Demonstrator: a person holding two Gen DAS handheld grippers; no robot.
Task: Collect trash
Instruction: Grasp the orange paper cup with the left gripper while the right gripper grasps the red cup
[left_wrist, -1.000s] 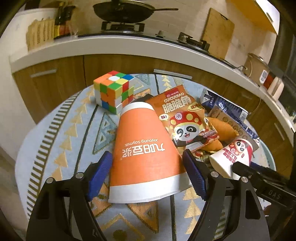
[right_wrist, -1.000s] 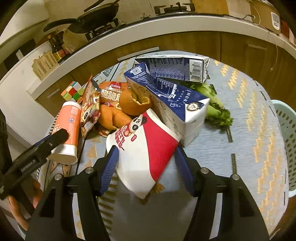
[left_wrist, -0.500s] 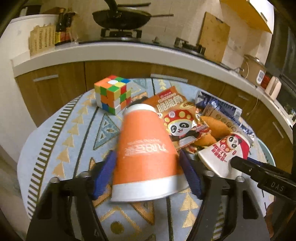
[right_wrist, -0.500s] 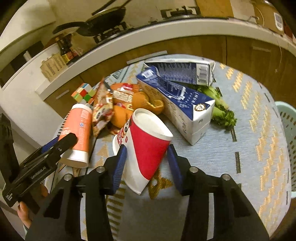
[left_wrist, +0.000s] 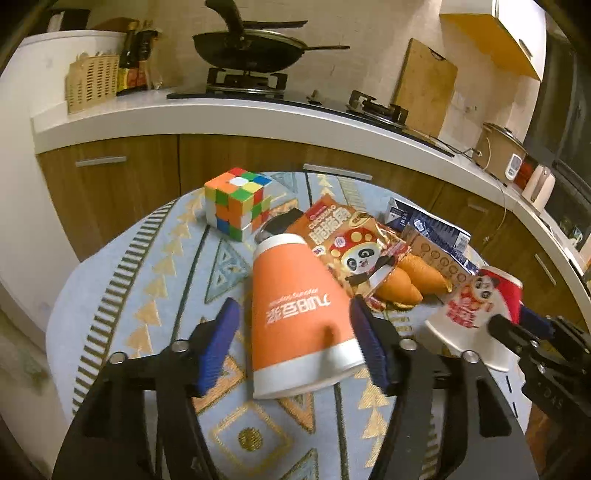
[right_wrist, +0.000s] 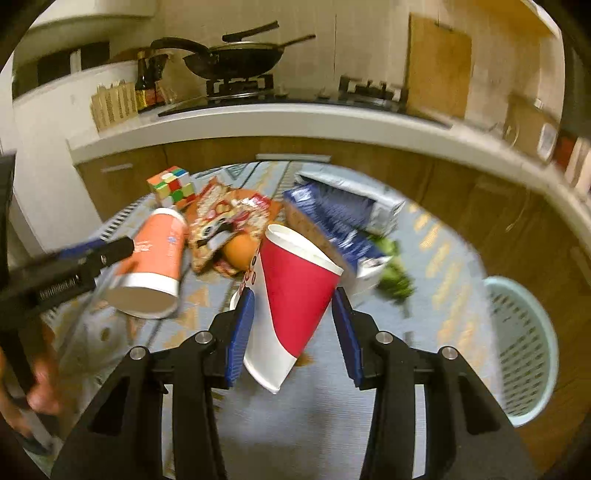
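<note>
both wrist cams close, low over table (left_wrist: 122, 280), facing stove (right_wrist: 240, 88); shared trash pile.

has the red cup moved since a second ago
Yes. In the right wrist view the red cup, held by the right gripper, has come up off the table and away from the blue carton.

Left gripper (left_wrist: 295, 338) and right gripper (right_wrist: 291, 326) each clamp a paper cup between blue-padded fingers, raised side by side.
</note>
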